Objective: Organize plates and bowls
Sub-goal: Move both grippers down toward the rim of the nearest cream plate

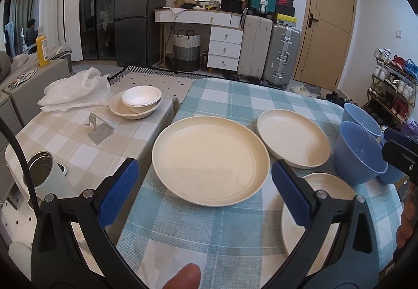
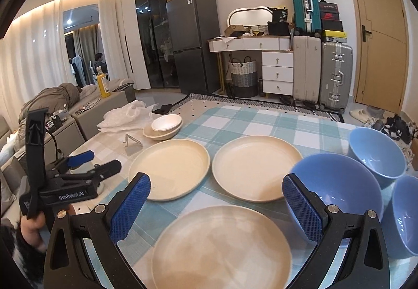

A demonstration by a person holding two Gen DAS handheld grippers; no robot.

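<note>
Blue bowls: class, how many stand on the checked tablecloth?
3: one round blue plastic bowl beside the right gripper, one farther back, one at the right edge.

A tall dark-grey refrigerator (image 2: 193,43) is standing against the white wall beside a white drawer dresser (image 2: 277,64), while a tan wooden door (image 2: 378,35) is closing off the right and warm cove lighting (image 2: 52,1) is glowing above sheer white curtains (image 2: 28,53).
</note>
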